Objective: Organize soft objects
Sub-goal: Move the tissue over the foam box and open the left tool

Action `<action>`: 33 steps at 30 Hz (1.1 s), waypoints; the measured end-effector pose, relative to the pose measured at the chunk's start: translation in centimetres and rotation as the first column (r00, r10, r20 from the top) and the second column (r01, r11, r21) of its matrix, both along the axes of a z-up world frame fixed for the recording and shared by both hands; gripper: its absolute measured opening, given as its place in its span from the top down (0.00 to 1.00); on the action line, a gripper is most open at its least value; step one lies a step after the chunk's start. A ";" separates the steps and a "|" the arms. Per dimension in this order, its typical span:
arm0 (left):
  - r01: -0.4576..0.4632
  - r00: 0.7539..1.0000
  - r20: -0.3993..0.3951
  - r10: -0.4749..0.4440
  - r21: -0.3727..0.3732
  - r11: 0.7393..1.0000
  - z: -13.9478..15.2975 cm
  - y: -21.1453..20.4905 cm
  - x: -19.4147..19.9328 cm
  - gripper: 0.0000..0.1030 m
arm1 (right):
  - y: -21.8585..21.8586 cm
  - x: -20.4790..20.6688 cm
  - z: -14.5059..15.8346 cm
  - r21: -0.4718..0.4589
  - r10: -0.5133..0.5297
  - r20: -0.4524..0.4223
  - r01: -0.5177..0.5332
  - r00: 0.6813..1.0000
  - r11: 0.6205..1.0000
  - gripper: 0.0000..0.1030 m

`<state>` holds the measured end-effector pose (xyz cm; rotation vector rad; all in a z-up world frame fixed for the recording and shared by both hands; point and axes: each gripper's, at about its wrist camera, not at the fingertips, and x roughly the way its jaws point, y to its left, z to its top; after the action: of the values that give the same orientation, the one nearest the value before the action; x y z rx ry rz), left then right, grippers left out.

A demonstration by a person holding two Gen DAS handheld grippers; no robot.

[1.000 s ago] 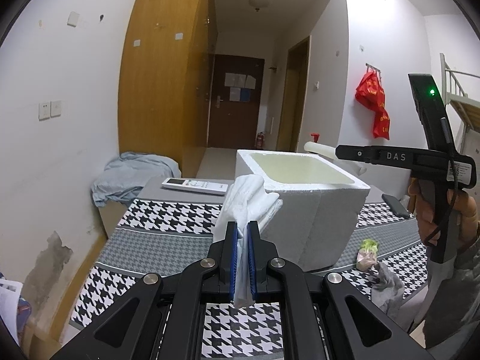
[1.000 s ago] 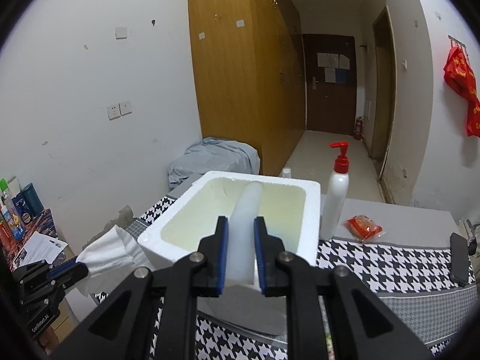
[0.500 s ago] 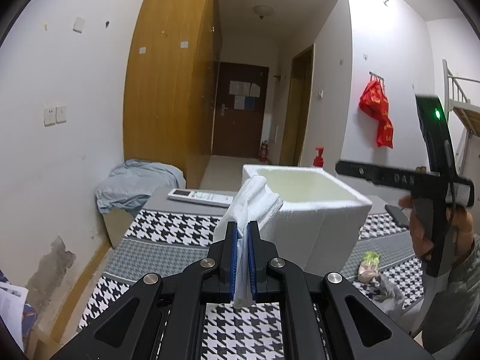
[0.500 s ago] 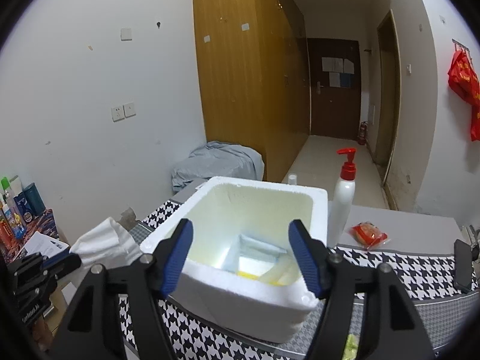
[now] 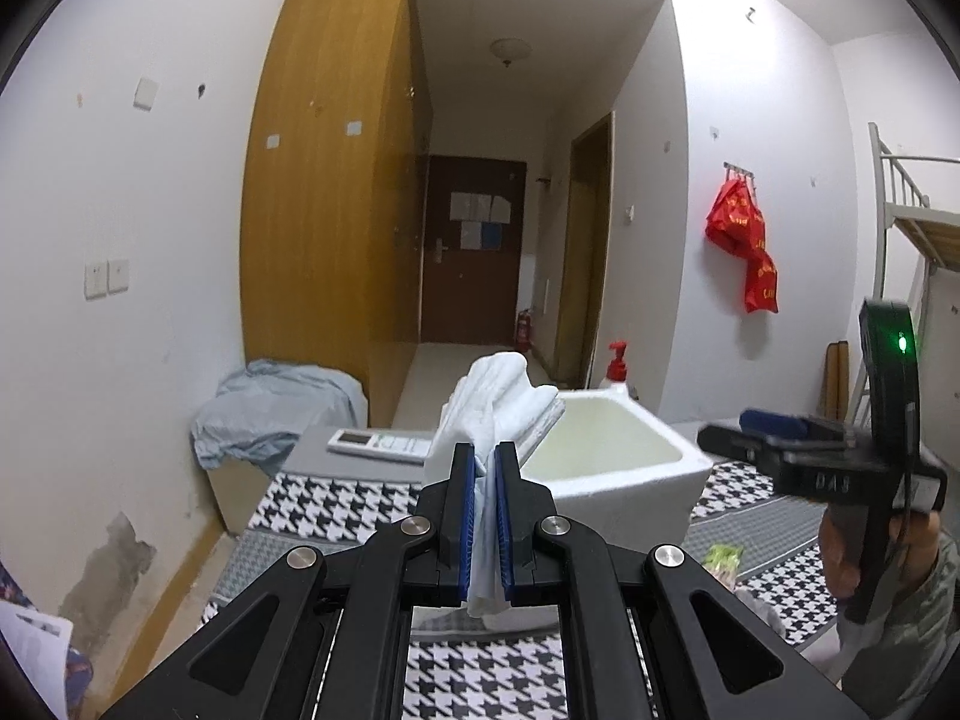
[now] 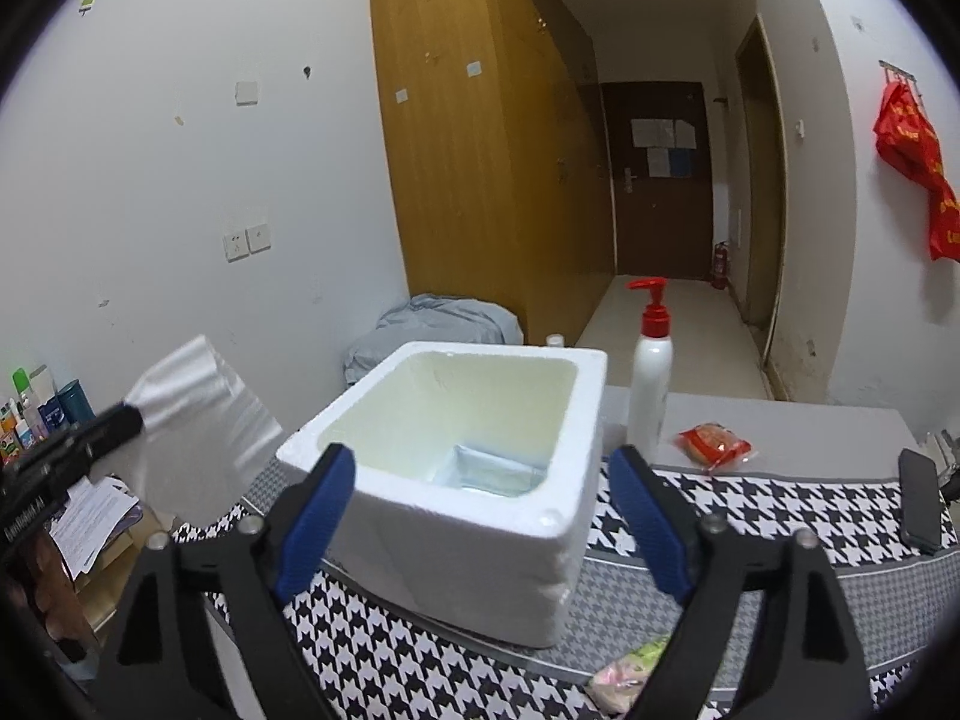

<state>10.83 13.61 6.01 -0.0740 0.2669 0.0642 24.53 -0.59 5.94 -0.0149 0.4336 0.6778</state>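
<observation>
My left gripper (image 5: 486, 462) is shut on a folded white cloth (image 5: 498, 405) and holds it up beside the near left rim of the white foam box (image 5: 624, 468). In the right wrist view the same cloth (image 6: 192, 396) hangs at the left of the foam box (image 6: 468, 540). My right gripper (image 6: 480, 516) is open and empty, its blue pads spread in front of the box. A pale item lies at the bottom of the box (image 6: 492, 471).
The box stands on a houndstooth table cover (image 6: 750, 498). A white pump bottle (image 6: 649, 378), a red snack packet (image 6: 714, 444) and a phone (image 6: 918, 498) lie behind and right. A remote (image 5: 378, 443) lies at the back left. Small packets (image 6: 630, 672) lie near the front edge.
My right gripper opened and let a white soft roll go into the box, then drew back. My left gripper rose and moved toward the box with the cloth.
</observation>
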 end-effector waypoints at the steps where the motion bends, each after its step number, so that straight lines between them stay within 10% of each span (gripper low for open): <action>1: 0.006 1.000 0.003 -0.006 0.005 1.000 0.3 -0.2 0.1 0.93 | -0.2 0.0 0.0 0.001 0.001 0.001 -0.001 1.000 1.000 0.10; 33: 0.126 0.990 0.058 -0.130 0.068 0.990 5.7 -4.4 7.1 0.93 | -5.4 -1.5 -2.9 0.012 -0.051 0.025 0.050 0.998 0.999 0.00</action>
<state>17.95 9.20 11.67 0.0047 0.2069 -0.0568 23.07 -5.95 3.07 -0.0016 0.4048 0.6298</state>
